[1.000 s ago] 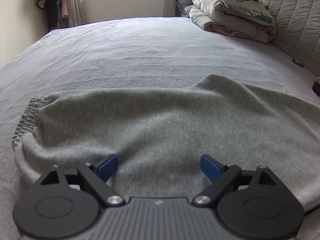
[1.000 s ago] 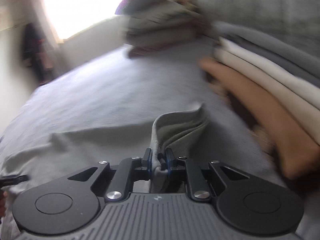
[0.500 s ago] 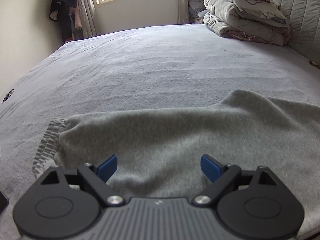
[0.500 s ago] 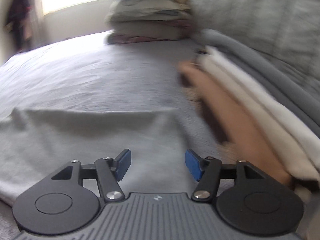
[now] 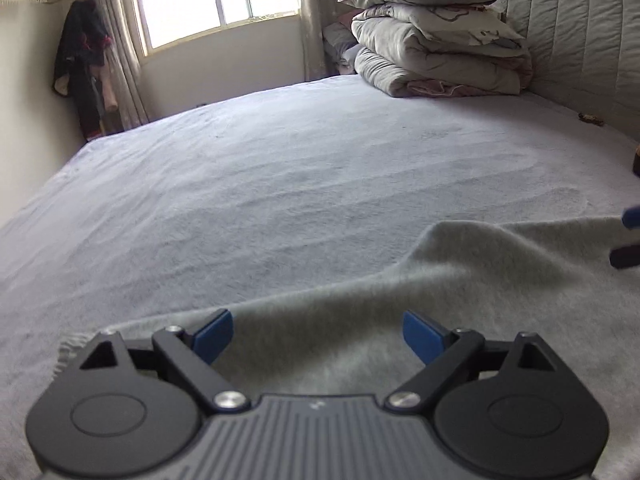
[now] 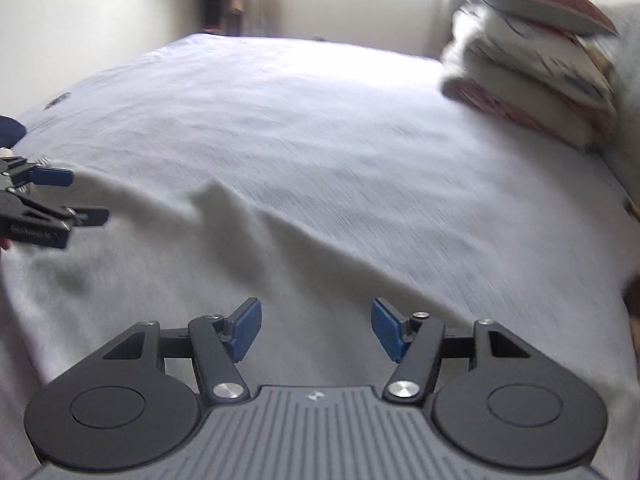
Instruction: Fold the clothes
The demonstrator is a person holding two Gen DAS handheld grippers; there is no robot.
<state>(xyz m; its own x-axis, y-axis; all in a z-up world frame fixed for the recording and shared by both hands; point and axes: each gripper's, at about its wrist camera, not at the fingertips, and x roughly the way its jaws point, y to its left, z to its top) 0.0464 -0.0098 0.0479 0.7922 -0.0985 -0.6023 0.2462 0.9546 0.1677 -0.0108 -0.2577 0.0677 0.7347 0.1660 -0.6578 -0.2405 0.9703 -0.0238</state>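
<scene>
A grey fleece garment lies spread flat on the grey bedsheet, with one raised corner toward the middle of the bed. My left gripper hovers open over its near edge, and its ribbed cuff peeks out at the lower left. Nothing sits between the blue pads. In the blurred right wrist view the garment looks pale, and my right gripper stands open above it with nothing between its fingers. The left gripper shows at that view's left edge. The right gripper's fingertips poke in at the left view's right edge.
A stack of folded duvets topped by a maroon pillow sits at the bed's far right against the quilted headboard. Dark clothes hang in the far left corner by the window. A small brown item lies near the headboard.
My right gripper let go of the pinched fold of grey cloth and swung left; the pile of folded clothes left its view. The left gripper drew back slightly, still open.
</scene>
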